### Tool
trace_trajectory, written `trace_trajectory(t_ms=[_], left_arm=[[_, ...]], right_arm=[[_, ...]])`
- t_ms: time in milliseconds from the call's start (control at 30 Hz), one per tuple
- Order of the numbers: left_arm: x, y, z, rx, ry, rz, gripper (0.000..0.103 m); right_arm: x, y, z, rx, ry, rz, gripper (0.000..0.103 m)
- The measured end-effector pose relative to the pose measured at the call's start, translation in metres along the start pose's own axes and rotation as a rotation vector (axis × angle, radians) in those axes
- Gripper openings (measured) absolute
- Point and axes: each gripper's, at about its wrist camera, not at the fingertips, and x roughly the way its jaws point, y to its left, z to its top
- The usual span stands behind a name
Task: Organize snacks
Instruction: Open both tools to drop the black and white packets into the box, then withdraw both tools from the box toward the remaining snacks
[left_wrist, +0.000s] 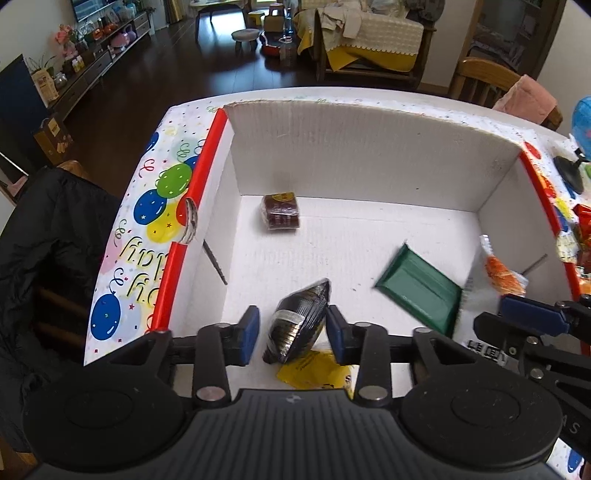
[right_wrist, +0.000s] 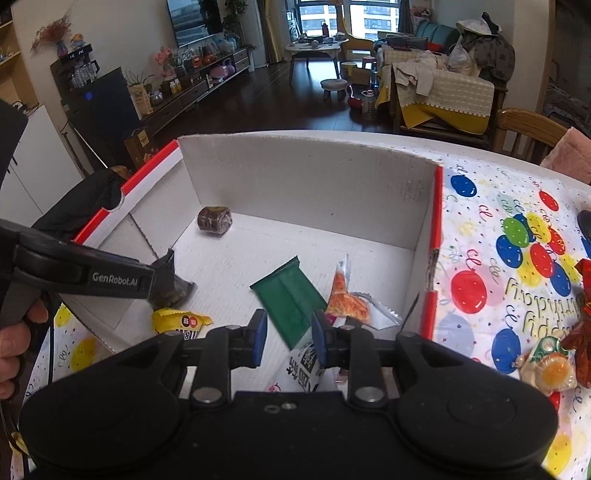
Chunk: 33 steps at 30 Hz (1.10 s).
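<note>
Currently both grippers hang over the white box (left_wrist: 369, 155), each pointing steeply down into it.

Left gripper (left_wrist: 291, 332): a dark packet (left_wrist: 299, 321) sits between the jaws, its long axis running up and away from the camera, tilted to the right. The right pad touches its flank or nearly so; a gap shows at the left pad. The jaws stand partly open, so this reads as a release — the packet appears to rest on the box floor, over a yellow packet (left_wrist: 314, 371).

Right gripper (right_wrist: 289, 338): jaws narrow but not closed. A green packet (right_wrist: 291, 299) lies just ahead of the pads, its long axis slanting from upper left to lower right, its near end passing between the tips. A white printed packet (right_wrist: 303, 365) lies under the right pad. No firm grip on either is evident.

Box contents:
- dark packet and yellow packet, near left corner;
- green packet, centre;
- orange packet (right_wrist: 347, 299), just right of the green one, by the right wall;
- brown round snack (right_wrist: 214, 220), alone at the far wall.

Outside the box, more snacks (right_wrist: 550, 365) lie on the balloon tablecloth (right_wrist: 480, 236) — nearer the right hand, so that hand is the likely one to fetch them.
</note>
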Motion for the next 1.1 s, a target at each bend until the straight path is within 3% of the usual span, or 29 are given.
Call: trace_trajectory(t_ms=[67,133,500,867,1100], left_arm=[[-0.007,-0.002,-0.002,0.004,-0.014,-0.003,0.054],[-0.014,-0.005,-0.004,0.008,-0.033,-0.006,0.057],[-0.062,-0.013,-0.017,-0.012,-0.132,0.001,0.058],[-0.111,-0.036,-0.036,0.000,-0.211,-0.047,0.064],[-0.138,-0.061,-0.048,0.011,-0.259,-0.085,0.066]], right_arm=[[-0.005,0.000,0.000,0.002,-0.009,0.000,0.027],[-0.010,0.001,-0.001,0.005,-0.024,-0.004,0.028],[-0.052,-0.002,-0.006,0.045,-0.107,0.008,0.041],[-0.100,-0.012,-0.020,0.086,-0.192,0.024,0.056],[-0.132,-0.026,-0.030,0.114,-0.255,0.043,0.070]])
